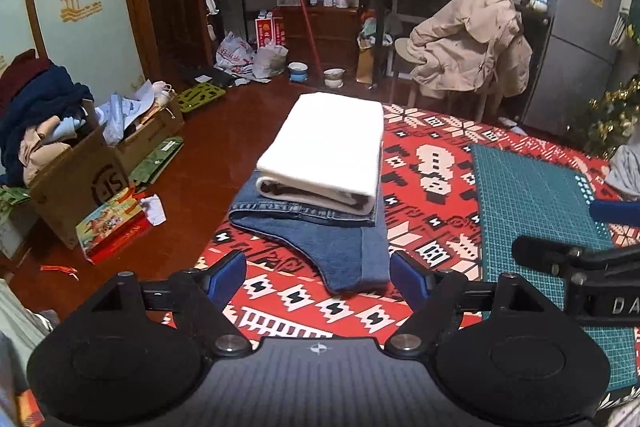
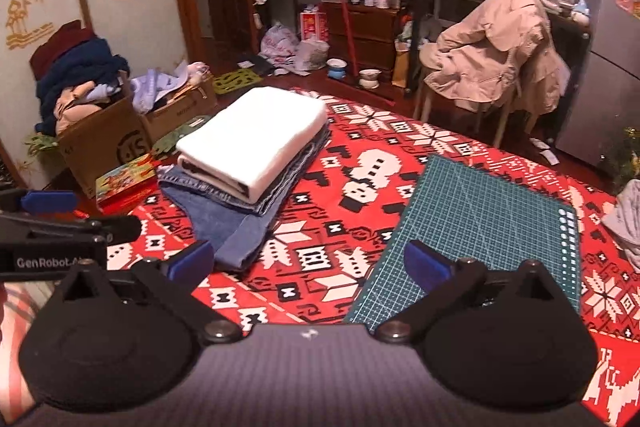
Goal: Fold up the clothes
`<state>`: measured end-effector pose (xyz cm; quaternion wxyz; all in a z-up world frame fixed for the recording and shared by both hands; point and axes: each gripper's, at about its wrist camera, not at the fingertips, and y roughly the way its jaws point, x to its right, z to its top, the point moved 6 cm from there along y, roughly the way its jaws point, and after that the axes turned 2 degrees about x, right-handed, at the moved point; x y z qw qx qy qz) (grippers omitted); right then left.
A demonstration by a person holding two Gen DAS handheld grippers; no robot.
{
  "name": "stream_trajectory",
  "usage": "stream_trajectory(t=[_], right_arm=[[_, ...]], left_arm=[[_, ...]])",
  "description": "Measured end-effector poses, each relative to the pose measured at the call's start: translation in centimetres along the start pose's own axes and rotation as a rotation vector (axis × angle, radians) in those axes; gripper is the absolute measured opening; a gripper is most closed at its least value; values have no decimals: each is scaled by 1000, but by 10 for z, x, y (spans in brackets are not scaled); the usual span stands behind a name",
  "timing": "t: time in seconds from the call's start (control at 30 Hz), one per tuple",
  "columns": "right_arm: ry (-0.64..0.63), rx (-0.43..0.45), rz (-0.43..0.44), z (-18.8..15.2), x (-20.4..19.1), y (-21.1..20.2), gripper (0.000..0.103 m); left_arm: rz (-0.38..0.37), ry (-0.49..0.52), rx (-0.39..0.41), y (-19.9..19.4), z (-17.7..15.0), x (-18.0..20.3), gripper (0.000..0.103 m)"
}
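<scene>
Both my left gripper and right gripper hang with fingers spread wide and empty just short of the folded jeans, which carry a folded white garment on the red patterned cloth, so I judge that stack finished, with only the grey garment at the far right perhaps left.

White garment on blue jeans

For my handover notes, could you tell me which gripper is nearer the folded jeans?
Left. The left gripper hangs open right at the jeans' near end; the right gripper sits open off to their right.
</scene>
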<state>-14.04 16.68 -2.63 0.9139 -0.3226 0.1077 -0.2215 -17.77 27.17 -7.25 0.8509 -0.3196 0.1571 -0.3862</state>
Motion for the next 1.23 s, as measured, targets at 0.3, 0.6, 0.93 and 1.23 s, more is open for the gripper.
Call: stream_trajectory(t=[0.3,0.6,0.93,1.23], right_arm=[[-39,-59,-65,9,-5,1,102],[33,-85,-45,7,-4,-2,102],[50,-90,-28,6,-5,-3,102],[55,-85,-20,5,-6,-5,102]], left_arm=[[15,-82,-30,-8,1,-10,82],[50,-70,-65,-10,-2,-9,83],[43,-69,-54,-16,1,-7,84],[47,-57,-51,-17,1,-4,85]])
